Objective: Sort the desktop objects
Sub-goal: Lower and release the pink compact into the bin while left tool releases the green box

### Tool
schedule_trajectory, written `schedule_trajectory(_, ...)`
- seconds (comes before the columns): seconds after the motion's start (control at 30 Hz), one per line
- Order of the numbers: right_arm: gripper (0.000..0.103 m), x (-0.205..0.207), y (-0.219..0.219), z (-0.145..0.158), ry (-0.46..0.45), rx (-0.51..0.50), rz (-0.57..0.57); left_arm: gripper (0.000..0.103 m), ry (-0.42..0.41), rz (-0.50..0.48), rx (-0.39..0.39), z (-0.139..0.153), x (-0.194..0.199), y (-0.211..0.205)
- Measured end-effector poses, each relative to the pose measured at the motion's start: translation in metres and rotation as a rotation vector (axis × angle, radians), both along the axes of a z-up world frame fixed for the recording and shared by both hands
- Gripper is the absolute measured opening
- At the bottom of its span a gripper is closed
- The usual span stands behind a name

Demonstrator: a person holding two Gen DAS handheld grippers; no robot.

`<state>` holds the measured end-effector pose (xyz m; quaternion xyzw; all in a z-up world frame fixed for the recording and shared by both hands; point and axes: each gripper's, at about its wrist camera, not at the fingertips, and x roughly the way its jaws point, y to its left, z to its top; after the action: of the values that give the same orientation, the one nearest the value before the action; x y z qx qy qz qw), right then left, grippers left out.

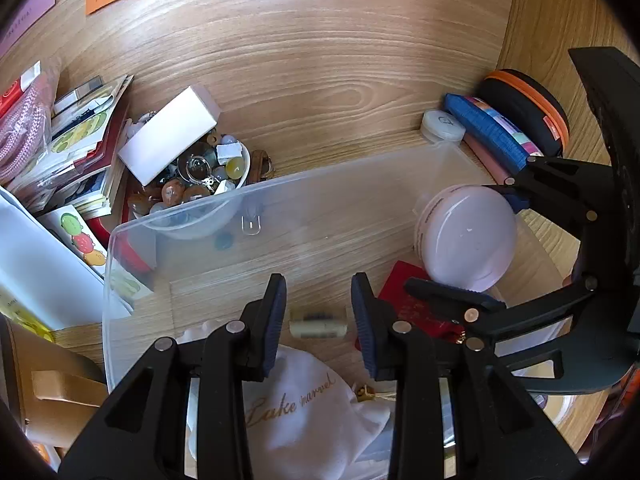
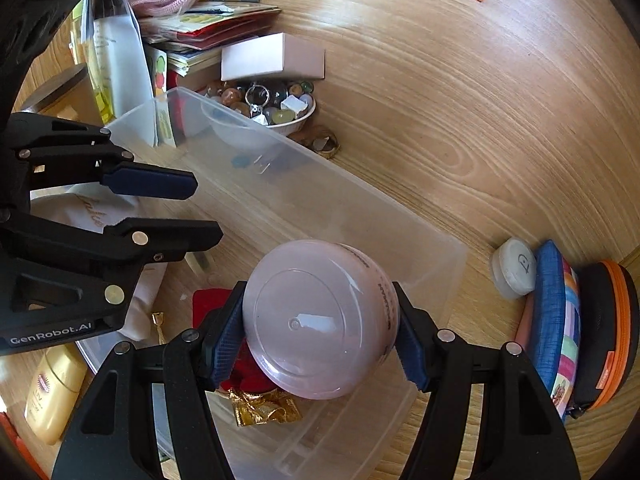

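The right gripper [image 2: 320,350] is clamped on a pale pink round jar [image 2: 320,320], its blue pads pressed to either side; the jar hangs tilted over the right end of a clear plastic bin [image 2: 400,216], its flat face turned toward the camera. The left gripper [image 1: 319,320] hovers over the near part of the same bin with its jaws parted and nothing between them; below the gap a small cream-coloured cylinder [image 1: 318,324] lies on the bin's floor. A white drawstring pouch [image 1: 312,408] with gold lettering lies at the bin's near left corner; a red card [image 1: 404,300] lies beneath the jar, with a gold foil wrapper [image 2: 264,406] near it. Just outside the bin's far wall a white bowl of glass beads [image 1: 200,184] carries a white box [image 1: 170,140] on its rim; past the bin's right end sit a small white disc [image 2: 516,268], a blue pouch [image 2: 554,312] and a black case with orange trim [image 2: 604,328], on the wooden desk [image 1: 320,60].
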<state>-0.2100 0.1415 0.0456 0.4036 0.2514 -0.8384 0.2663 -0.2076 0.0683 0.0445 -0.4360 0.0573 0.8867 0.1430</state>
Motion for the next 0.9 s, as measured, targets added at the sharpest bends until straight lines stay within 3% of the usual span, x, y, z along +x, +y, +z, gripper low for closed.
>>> schedule_trajectory(0.4, 0.064, 0.002, -0.002, 0.002, -0.011, 0.011, -0.022, 0.034, 0.016, -0.002, -0.025, 0.003, 0.005, 0.001)
schedule_trajectory(0.9, 0.071, 0.036, 0.012, 0.041, 0.128, -0.01, -0.061, 0.049, 0.108, -0.002, -0.014, 0.034, 0.043, -0.005)
